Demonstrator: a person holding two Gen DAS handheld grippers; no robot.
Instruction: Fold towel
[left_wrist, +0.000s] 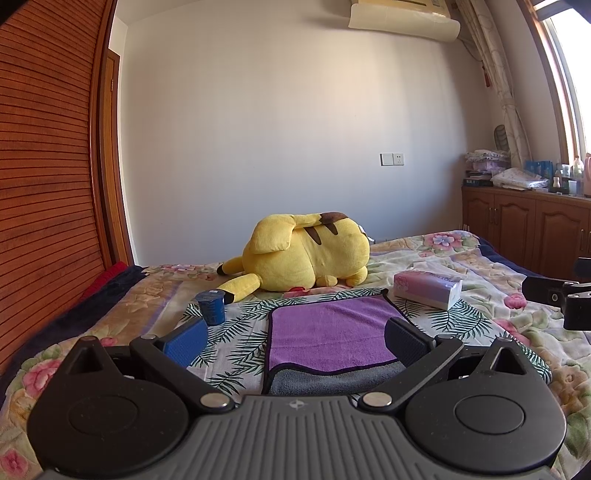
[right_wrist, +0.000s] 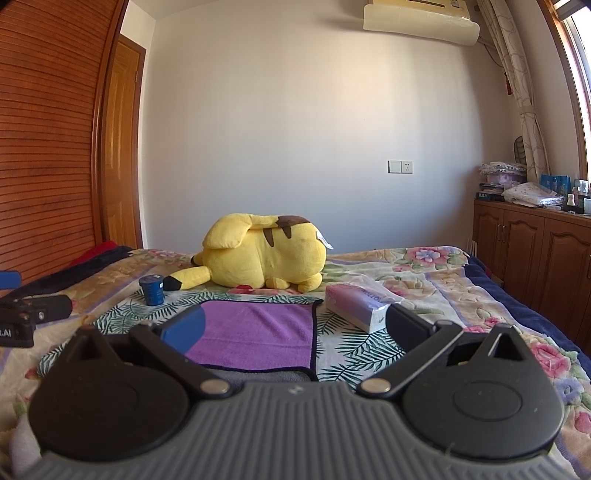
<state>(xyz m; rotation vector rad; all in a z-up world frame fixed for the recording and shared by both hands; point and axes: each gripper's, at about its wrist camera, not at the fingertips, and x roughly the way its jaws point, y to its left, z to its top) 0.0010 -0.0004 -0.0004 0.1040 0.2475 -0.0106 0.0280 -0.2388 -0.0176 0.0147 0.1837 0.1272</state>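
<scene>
A purple towel (left_wrist: 332, 332) with a grey underside lies flat on a leaf-print cloth (left_wrist: 240, 332) on the bed; its near edge is turned so the grey side shows. My left gripper (left_wrist: 295, 339) is open and empty, held above the towel's near edge. In the right wrist view the towel (right_wrist: 258, 332) lies a little left of centre. My right gripper (right_wrist: 295, 328) is open and empty, over the towel's near right corner. Part of the right gripper shows at the left wrist view's right edge (left_wrist: 569, 299).
A yellow plush toy (left_wrist: 306, 254) lies behind the towel. A blue cup (left_wrist: 211, 306) stands at the towel's far left. A tissue pack (left_wrist: 428, 291) lies at its far right. A wooden wardrobe (left_wrist: 48, 147) is left, cabinets (left_wrist: 524, 229) right.
</scene>
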